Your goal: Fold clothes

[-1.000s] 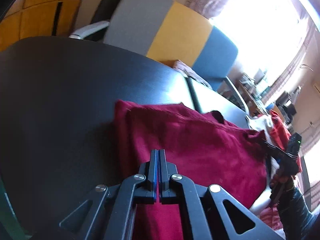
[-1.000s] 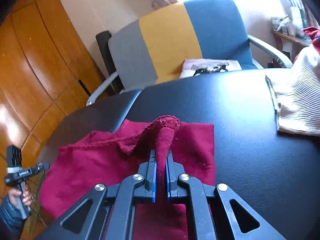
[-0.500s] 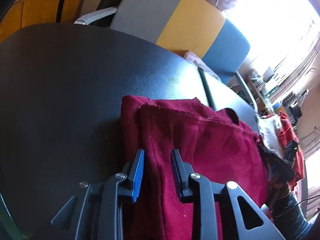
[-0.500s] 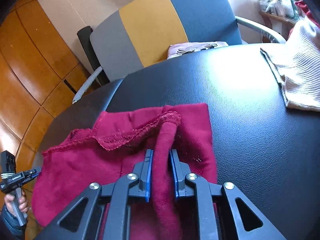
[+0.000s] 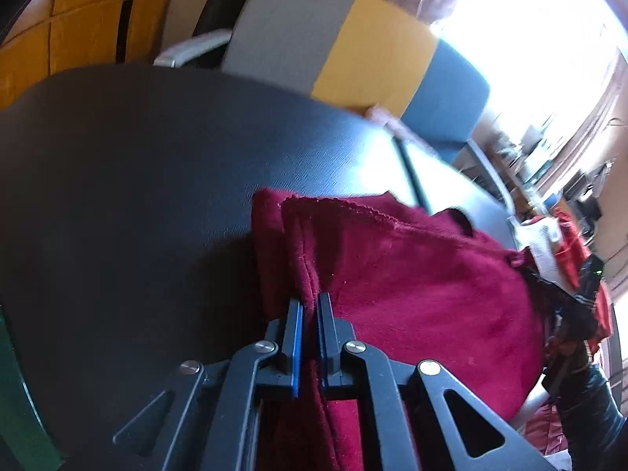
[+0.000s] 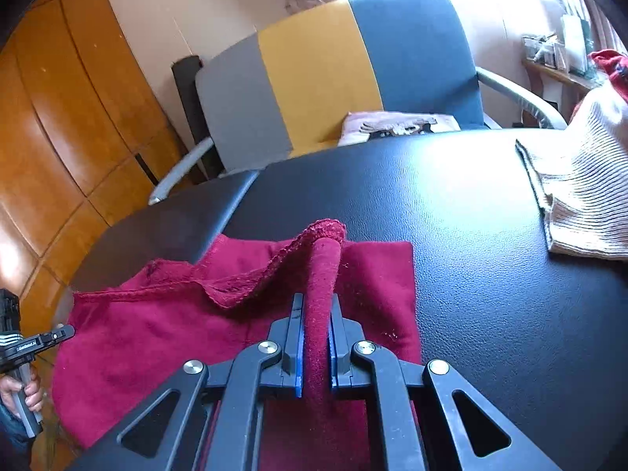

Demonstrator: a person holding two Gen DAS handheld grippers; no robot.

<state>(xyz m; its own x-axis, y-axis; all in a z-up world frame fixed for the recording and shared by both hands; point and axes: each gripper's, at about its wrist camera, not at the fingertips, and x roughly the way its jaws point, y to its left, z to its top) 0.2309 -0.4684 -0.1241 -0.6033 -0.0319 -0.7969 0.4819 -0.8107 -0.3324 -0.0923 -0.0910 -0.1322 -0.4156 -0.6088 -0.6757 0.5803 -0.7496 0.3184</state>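
Note:
A dark red cloth (image 5: 412, 282) lies partly folded on the black table (image 5: 117, 176). My left gripper (image 5: 309, 300) is at the cloth's left hemmed edge, its jaws closing with the pads pressed on a thin fold. In the right wrist view the same red cloth (image 6: 157, 333) spreads to the left. My right gripper (image 6: 317, 302) has its jaws closing on a thick rolled ridge of the cloth that rises ahead of the fingertips. The left gripper's handle, in a hand (image 6: 23, 384), shows at the far left edge.
A beige knitted garment (image 6: 581, 196) lies on the black table (image 6: 471, 255) to the right. Behind the table stands a grey, yellow and blue chair (image 6: 314, 78) with a pale folded item (image 6: 396, 127) on its seat. Red and white clothes (image 5: 557, 243) are piled at the right.
The left gripper went from shut and empty to open around the cloth's edge, then shut on it. The right jaws loosened a little on the ridge and closed again.

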